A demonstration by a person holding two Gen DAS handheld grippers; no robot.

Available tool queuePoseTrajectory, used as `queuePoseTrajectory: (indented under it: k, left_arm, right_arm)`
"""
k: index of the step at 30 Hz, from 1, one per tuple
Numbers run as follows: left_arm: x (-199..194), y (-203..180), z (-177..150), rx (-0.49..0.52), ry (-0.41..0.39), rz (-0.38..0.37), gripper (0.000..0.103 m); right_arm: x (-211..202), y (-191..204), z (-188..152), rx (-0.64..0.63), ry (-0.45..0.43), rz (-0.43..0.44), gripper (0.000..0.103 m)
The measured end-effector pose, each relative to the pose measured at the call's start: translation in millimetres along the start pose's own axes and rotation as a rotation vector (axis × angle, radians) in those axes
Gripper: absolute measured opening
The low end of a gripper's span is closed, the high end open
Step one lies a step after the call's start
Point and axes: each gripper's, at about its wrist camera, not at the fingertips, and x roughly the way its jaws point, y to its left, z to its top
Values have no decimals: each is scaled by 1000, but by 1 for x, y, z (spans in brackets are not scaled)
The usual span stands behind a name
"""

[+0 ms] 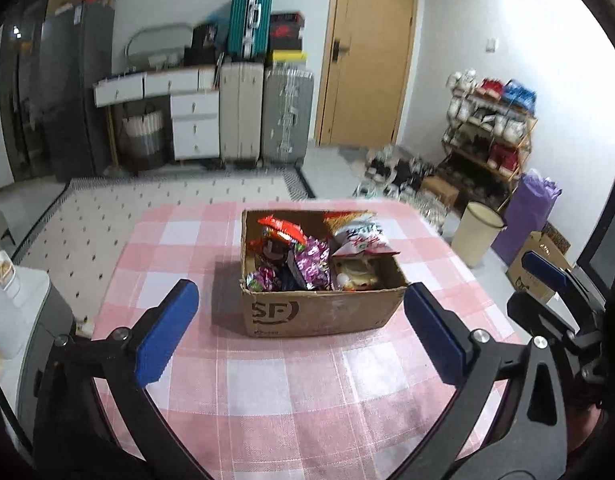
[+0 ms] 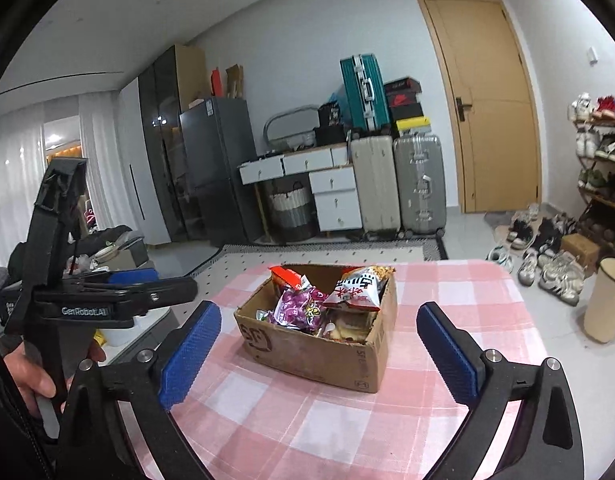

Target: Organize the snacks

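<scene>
Nearest us, both tools stand empty with jaws spread wide: left gripper [image 1: 301, 330] and right gripper [image 2: 319, 350], blue pads apart, nothing between them, both held off the box over the near part of the table. We see a hand [image 2: 35, 376] on the left tool's handle in the right wrist view.

Under them we have a table [image 1: 267, 392] covered in a pink and white check cloth, otherwise bare apart from the box.

Past the fingertips, about mid-table, sits the cardboard box [image 1: 319, 312], open top, upright, flat on the cloth. Its long axis runs away from us toward the far edge; in the left view a short printed side faces us, in the right view a corner points at us.

Inside the box we count mixed snacks, loosely piled: red packet [image 1: 281, 230] at the far left, purple foil bag [image 1: 313, 262] mid, white and red bag [image 1: 361, 236] at the far right standing above the rim, pale wrapped item [image 1: 357, 274] near right. Smaller items below are too jumbled to name.

Beyond the table: patterned rug [image 1: 147, 196], cream bin [image 1: 477, 238] on the floor right, shoe rack [image 1: 491, 132] with shoes around it, white drawer desk [image 1: 175, 100], suitcases [image 1: 267, 116] against the far wall, dark fridge [image 1: 73, 88], wooden door [image 1: 367, 52] closed.
</scene>
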Motion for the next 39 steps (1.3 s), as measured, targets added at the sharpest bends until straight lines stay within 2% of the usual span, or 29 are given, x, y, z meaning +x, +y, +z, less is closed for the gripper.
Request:
queuePoseTrajectory:
  k: [7, 12, 17, 21, 25, 31, 37, 39]
  left_arm:
    - [-44, 10, -30, -4, -153, 12, 103]
    - [-53, 17, -58, 14, -197, 83, 103]
    - [-49, 25, -87, 22, -245, 84, 103]
    - [-42, 31, -106, 8, -252, 83, 103]
    - [-26, 34, -119, 2, -245, 137, 103]
    - [-13, 33, -126, -1, -276, 174, 103]
    - [2, 35, -138, -14, -279, 223, 103]
    - [5, 34, -142, -5, -274, 240, 103]
  right_arm:
    - [-37, 4, -21, -21, -99, -52, 102]
    - [-52, 2, -35, -29, -130, -82, 102]
    - [-64, 3, -54, -72, -182, -108, 102]
    - [-62, 3, -69, -101, -166, -134, 102]
    - [-55, 0, -83, -111, -146, -154, 102]
    - [-48, -10, -90, -90, -143, -170, 102]
    - [-40, -14, -101, -106, -164, -168, 102]
    - [-34, -14, -102, -110, -146, -173, 102]
